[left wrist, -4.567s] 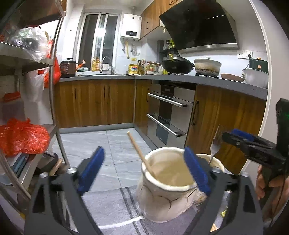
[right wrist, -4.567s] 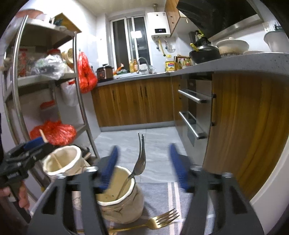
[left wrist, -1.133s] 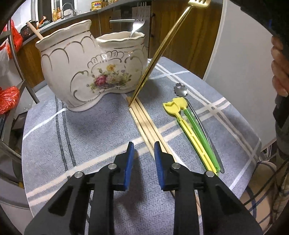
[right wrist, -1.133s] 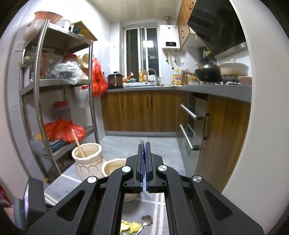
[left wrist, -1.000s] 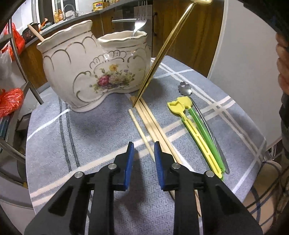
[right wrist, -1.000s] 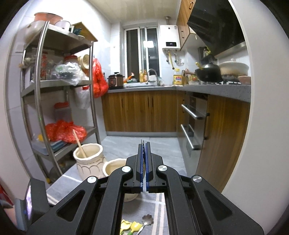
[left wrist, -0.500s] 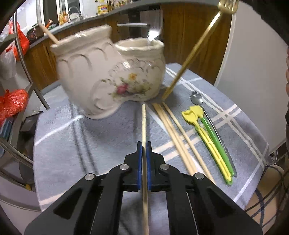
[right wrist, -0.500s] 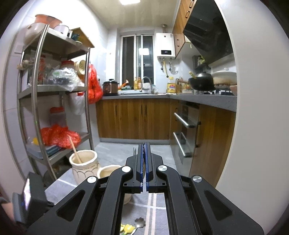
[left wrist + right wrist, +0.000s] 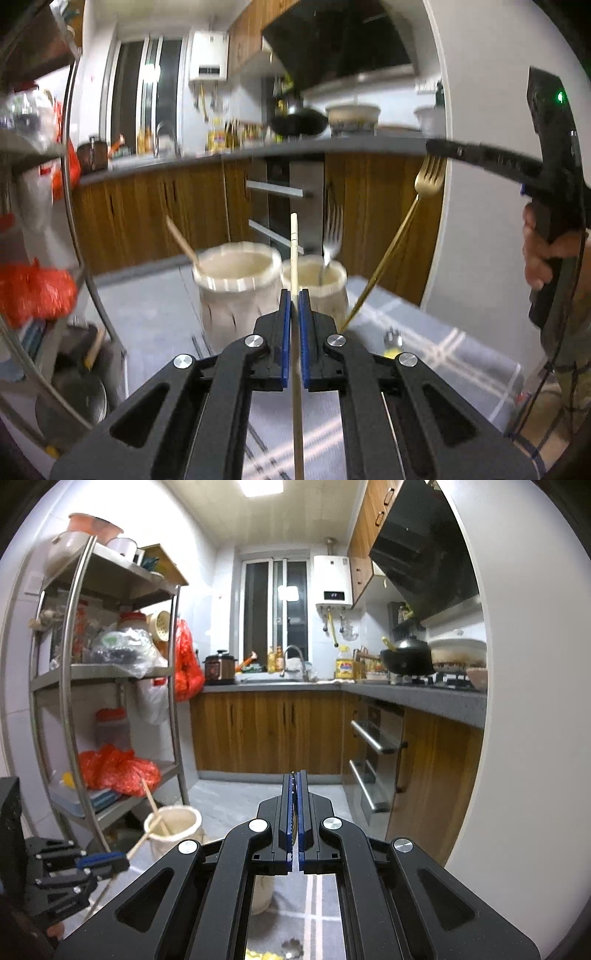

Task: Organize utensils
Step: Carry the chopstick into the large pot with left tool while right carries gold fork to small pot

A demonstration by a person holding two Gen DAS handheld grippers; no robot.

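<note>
The left gripper (image 9: 294, 295) is pinching a wooden chopstick (image 9: 294, 251), which sticks up in front of the cream holder (image 9: 236, 284). The holder stands near the far edge of the table (image 9: 436, 354), with another chopstick (image 9: 181, 240) and a silver fork (image 9: 332, 236) in it. The right gripper (image 9: 294, 775) is squeezed tight on a gold fork (image 9: 428, 181), which slants down toward the holder's right side.
</note>
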